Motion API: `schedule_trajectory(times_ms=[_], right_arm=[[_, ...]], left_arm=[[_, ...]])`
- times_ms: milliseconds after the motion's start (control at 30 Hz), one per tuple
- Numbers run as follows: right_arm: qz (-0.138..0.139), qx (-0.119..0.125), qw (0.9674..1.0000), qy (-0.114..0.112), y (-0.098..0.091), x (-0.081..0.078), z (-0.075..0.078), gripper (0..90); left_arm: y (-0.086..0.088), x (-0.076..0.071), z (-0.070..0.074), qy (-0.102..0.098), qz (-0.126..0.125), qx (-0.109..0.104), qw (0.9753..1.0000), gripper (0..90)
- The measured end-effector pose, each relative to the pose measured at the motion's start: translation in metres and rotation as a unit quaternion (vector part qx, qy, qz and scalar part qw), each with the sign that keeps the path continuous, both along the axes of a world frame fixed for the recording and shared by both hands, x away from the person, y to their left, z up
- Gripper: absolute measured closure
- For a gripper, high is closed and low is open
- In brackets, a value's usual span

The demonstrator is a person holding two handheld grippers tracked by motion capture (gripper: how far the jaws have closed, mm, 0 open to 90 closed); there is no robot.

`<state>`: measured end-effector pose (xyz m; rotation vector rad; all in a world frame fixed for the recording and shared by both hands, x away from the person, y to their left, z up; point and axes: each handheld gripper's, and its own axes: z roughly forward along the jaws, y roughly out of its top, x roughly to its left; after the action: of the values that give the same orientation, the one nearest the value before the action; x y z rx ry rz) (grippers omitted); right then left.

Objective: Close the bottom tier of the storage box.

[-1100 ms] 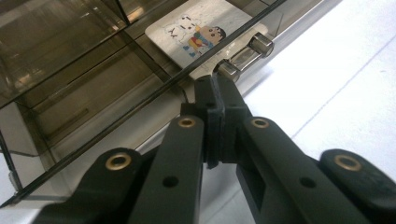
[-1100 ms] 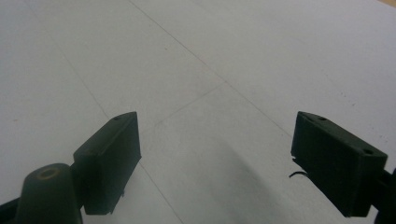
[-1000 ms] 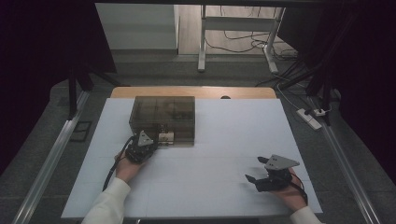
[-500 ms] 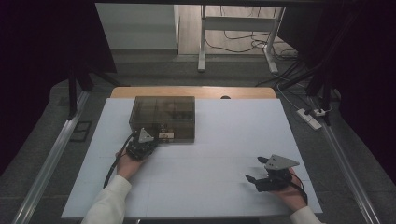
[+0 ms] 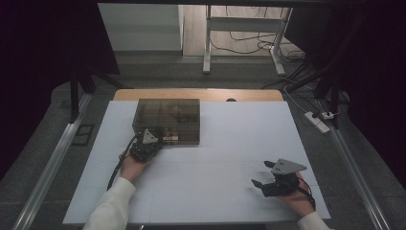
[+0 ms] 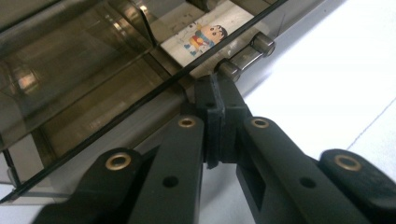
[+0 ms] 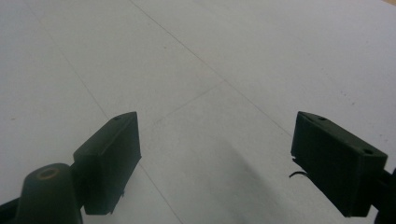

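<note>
On the white table (image 5: 220, 158) stands a smoky, see-through box (image 5: 167, 120), toward the far left part of the sheet. Its lid is down and it has several compartments inside. The left hand-held gripper (image 5: 146, 143) is at the near front edge of this box, close to its left corner, and the person's left hand (image 5: 131, 165) holds it from behind. In the left gripper view the two black jaws are pressed fully together, pad against pad, and I see nothing between them; their tips (image 6: 215, 100) meet the front wall of the box just beside a small latch (image 6: 243, 58) made of two short metal cylinders. Through the lid, in the compartment behind the latch, lies a small card with a cartoon figure (image 6: 205, 36). I cannot tell if the tips really press on the latch or are only very near to it. The right hand-held gripper (image 5: 268, 182) is well apart from the box, low over the near right part of the table, held by the right hand (image 5: 299, 199). Its jaws stand wide apart, with bare white table surface between them.
</note>
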<state>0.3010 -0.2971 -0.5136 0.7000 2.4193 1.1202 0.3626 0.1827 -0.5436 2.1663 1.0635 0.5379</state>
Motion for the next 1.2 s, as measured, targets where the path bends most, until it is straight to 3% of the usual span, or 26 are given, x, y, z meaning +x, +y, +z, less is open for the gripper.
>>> schedule_trajectory(times_ms=[733,1200], right_arm=[[0.000,-0.001,1.0000,0.001,-0.001,0.000,-0.001,15.3],[-0.007,0.014,0.9999,0.002,-0.005,0.000,0.001,15.3]], left_arm=[[-0.001,0.013,0.000,-0.003,0.007,0.001,1.0000,88.8],[-0.001,0.007,0.005,-0.007,-0.003,0.006,1.0000,88.8]])
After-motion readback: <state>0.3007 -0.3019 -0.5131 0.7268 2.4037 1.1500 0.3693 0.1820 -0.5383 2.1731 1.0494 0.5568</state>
